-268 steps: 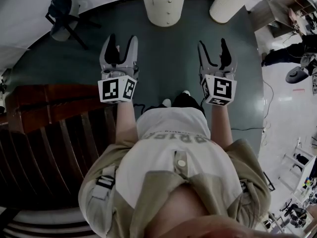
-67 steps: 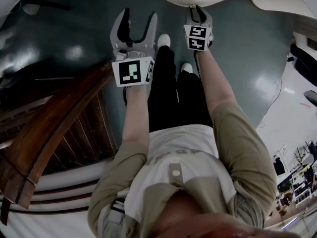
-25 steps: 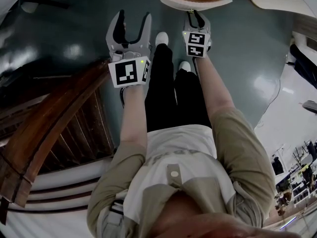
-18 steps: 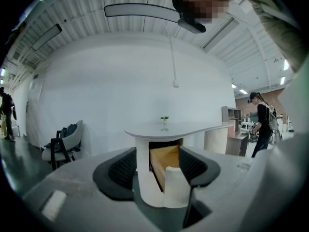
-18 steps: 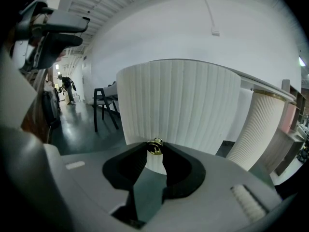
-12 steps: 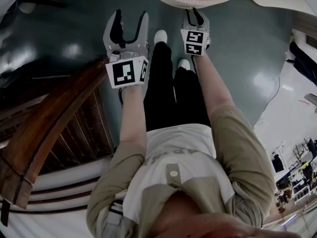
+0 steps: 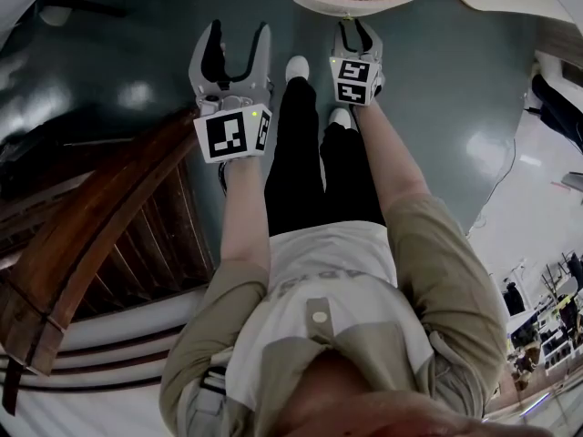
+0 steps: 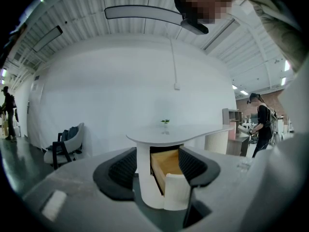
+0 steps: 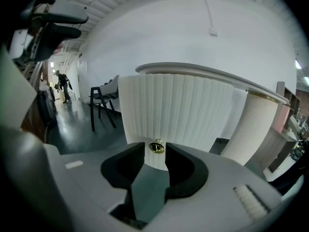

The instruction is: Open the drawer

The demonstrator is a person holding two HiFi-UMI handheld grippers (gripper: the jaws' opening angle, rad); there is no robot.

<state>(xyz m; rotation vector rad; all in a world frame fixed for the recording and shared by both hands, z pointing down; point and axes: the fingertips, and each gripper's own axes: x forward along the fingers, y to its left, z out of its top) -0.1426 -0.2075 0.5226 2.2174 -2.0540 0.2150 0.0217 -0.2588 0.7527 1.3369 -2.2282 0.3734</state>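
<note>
The drawer (image 7: 351,7) stood pulled out of the white desk (image 8: 193,131), its wooden inside showing. Its brass knob (image 9: 156,147) lay between the tips of the right gripper (image 7: 356,27), whose fingers (image 9: 126,166) were opening, with a thin gap on either side. The left gripper (image 7: 240,36) hung apart to the left, fingers spread wide and empty

Drawer (image 7: 351,5) stands out of table pedestal (image 8: 143,178), straight ahead of my right gripper (image 7: 357,25); its jaws opening, knob (image 9: 156,147) between tips. My left gripper (image 7: 239,33) left of drawer, apart from it. Wearer's legs (image 7: 314,162) between grippers. Railing (image 7: 100,235) at left; chair (image 8: 65,146) far left of table
</note>
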